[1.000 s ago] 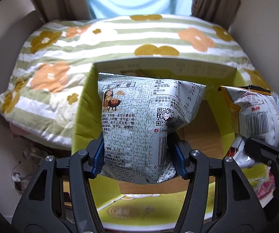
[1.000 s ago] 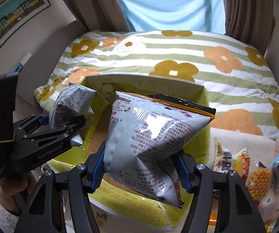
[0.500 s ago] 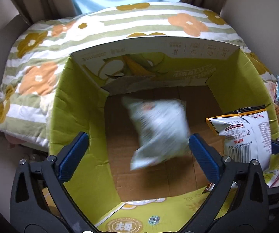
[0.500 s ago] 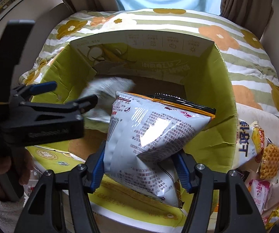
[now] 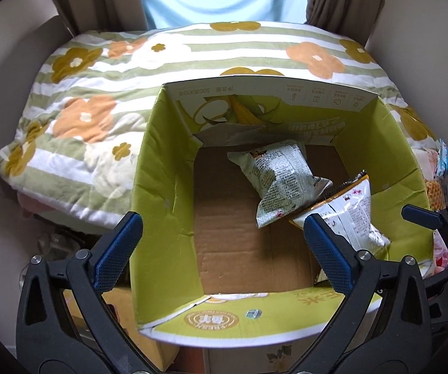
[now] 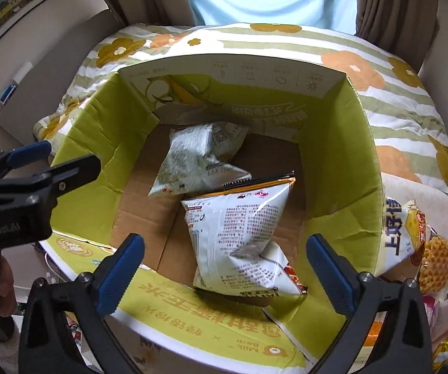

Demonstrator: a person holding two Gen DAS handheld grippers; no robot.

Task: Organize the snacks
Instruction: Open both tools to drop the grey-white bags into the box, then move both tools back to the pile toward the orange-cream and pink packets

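- Your left claw (image 5: pixel 220 249) stands wide with nothing between its pads. Its jaws have just opened, and the pale green snack bag (image 5: pixel 278 180) lies loose on the box floor ahead of it.
- Your right claw (image 6: pixel 225 272) is just as wide; its jaws have only just let go. The white snack bag (image 6: pixel 239 233) lies below and ahead of it, touching neither pad, its lower end resting on the near wall of the cardboard box (image 6: pixel 342 162) and its top edge overlapping the green bag.
- I judge the drop done for both bags, so the step in hand is clearing out. Lift each claw straight up before swinging away, so the pads do not catch the box's green flaps.
- The white bag leans on the near wall just under your right claw; a nudge toward the far wall would settle it flat, if you want room for more.
- Keep the claws apart as you withdraw: the left one sits just to the left of the right one.
- Count: two claws, one box, two bags inside it.
- To the right of the right claw, outside the box, a heap of loose snack packets (image 6: pixel 410 233) waits on the flowered quilt (image 6: pixel 395 99). I can pick out at least three, but the exact number is hard to tell.
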